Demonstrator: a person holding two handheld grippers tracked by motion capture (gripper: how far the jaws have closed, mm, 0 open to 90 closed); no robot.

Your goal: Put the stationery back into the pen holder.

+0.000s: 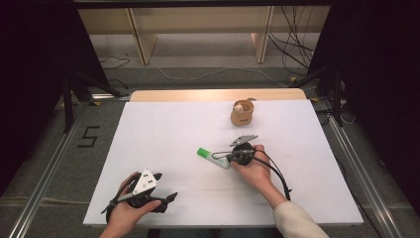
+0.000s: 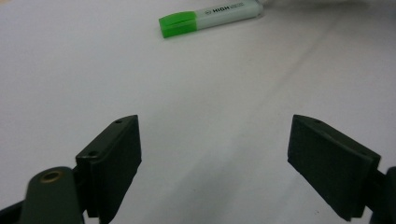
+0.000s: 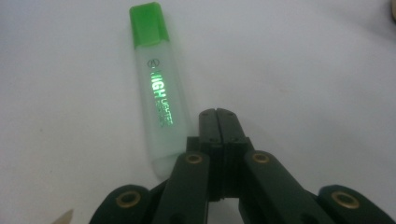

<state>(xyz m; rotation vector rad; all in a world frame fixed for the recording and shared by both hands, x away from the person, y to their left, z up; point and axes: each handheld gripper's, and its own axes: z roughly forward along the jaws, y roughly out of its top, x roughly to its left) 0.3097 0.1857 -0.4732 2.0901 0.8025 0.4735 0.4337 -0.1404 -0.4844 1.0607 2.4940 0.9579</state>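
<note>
"HIGH" on highlighter [image 2: 210, 17]; floor "5" [image 1: 88, 137]

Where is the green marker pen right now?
In the high view the green marker pen lies on the white table, right of the middle, just beside the shut right hand-held gripper, not held.

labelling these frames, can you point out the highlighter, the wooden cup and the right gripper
highlighter [image 3: 161, 112]: right gripper view, on the pale barrel by the lettering
wooden cup [image 1: 242, 115]: high view, on its outer wall
right gripper [image 3: 223, 122]: right gripper view, where the shut jaws meet
</note>
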